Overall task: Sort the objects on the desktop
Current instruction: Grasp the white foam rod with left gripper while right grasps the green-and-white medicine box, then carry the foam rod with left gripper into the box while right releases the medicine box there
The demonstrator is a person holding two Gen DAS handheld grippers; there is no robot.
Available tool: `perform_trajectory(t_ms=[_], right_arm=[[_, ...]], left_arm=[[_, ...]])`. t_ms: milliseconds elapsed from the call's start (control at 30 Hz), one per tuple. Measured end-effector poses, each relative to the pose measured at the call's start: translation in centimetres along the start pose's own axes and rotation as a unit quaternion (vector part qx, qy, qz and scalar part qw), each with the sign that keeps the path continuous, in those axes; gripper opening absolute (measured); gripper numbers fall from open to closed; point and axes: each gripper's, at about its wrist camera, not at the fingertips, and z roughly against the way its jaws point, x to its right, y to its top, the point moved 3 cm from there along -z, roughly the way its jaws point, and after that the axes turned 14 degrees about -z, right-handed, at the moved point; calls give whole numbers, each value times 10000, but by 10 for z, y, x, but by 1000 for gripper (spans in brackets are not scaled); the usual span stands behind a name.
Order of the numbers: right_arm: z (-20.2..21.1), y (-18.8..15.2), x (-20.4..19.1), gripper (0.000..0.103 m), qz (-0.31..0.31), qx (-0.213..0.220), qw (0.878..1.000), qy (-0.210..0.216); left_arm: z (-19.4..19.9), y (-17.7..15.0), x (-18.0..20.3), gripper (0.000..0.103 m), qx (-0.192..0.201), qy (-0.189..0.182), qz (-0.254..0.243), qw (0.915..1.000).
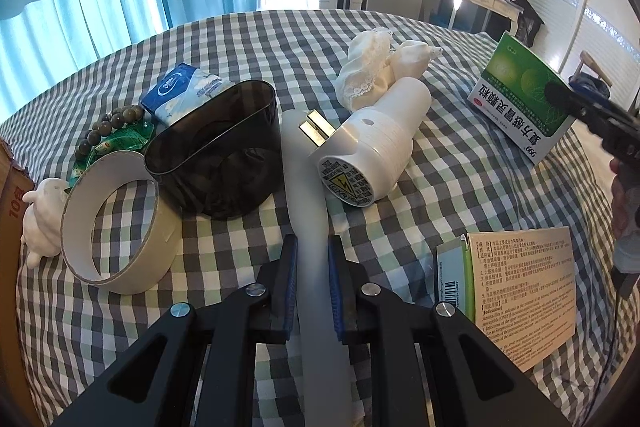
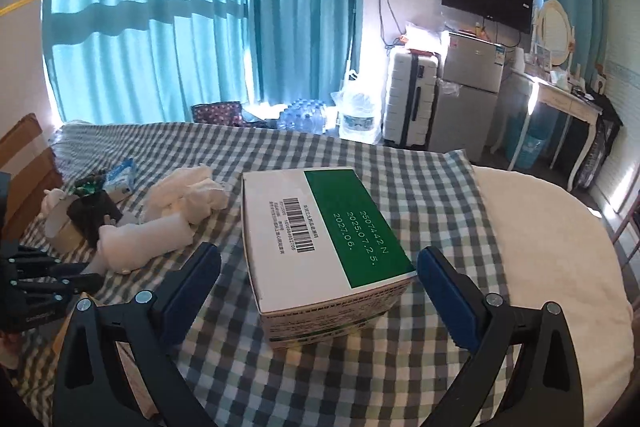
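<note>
My left tool [image 1: 312, 255] is clamped on a translucent white tube [image 1: 306, 187], both blue pads pressing its sides; the tube runs forward from the pads across the checked surface [image 1: 440, 187] and ends between the dark oval container [image 1: 216, 151] and the white plug adapter [image 1: 372, 143], just beside each. To the left of the container lie a tape roll [image 1: 120, 219], a string of beads [image 1: 108, 127], a blue tissue pack [image 1: 184, 93] and a small white figurine [image 1: 40, 215]. A lace-trimmed white cloth [image 1: 372, 63] sits beyond the adapter. A beige leaflet box [image 1: 520, 299] lies near the tool's right side. My right tool [image 2: 320, 267] stands wide apart, its pads on either side of the green-and-white medicine box [image 2: 324, 243] without touching it. The box rests on the checked surface, its near end between the pads. In the left wrist view the same box [image 1: 520, 99] appears at far right, well apart from the tube.
</note>
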Motion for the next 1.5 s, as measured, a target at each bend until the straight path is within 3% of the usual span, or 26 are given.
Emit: perform_trajectory(t_ms=[167, 400, 467, 500, 667, 767, 1167, 1500], right_arm=[[-17, -14, 4, 100, -17, -219, 9997, -145], [-21, -7, -23, 100, 249, -52, 9987, -431], [-20, -2, -28, 96, 169, -74, 9991, -392], [-19, 0, -30, 85, 161, -113, 9992, -339], [-15, -4, -43, 82, 591, -403, 9968, -346], [-7, -5, -43, 82, 370, -469, 9975, -390], [79, -22, -52, 81, -350, -639, 9945, -752], [167, 6, -138, 81, -688, -172, 9971, -273]], left_arm=[[0, 0, 0, 14, 4, 11, -9, 10000], [11, 0, -14, 13, -32, -66, 206, 9998], [13, -2, -17, 12, -64, -92, 238, 9997], [14, -3, -19, 11, -75, -119, 280, 9995], [29, -2, -28, 11, 13, -94, 370, 9993], [40, 3, -31, 11, 104, -103, 414, 9990], [105, 9, -46, 11, 559, -84, 585, 9967], [190, 14, -101, 11, 810, 136, 940, 9922]])
